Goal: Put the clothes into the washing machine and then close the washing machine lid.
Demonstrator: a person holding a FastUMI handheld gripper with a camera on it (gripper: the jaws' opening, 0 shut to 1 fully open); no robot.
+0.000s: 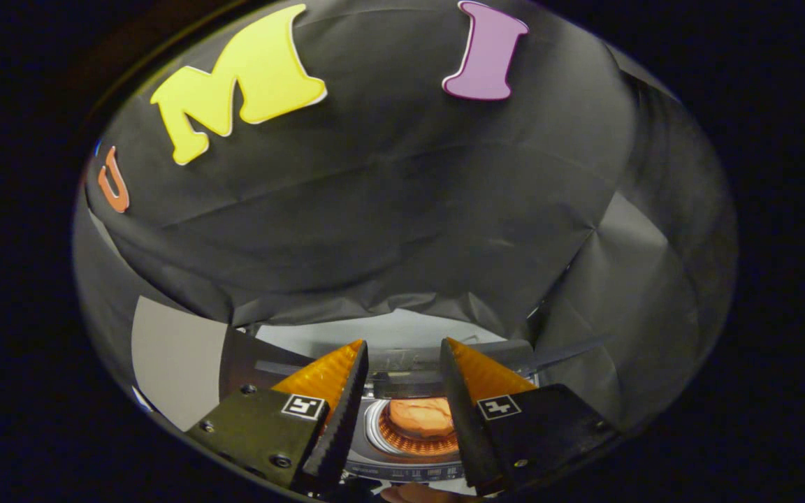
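Tongs (402,353) spread wide (empty), orange clothes (422,417) in washing machine (374,429) beyond them.

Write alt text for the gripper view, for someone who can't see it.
The open gripper hangs empty above a small washing machine, its fingers apart. Between them, the open tub shows orange clothes inside. Black cloth hangs beyond.
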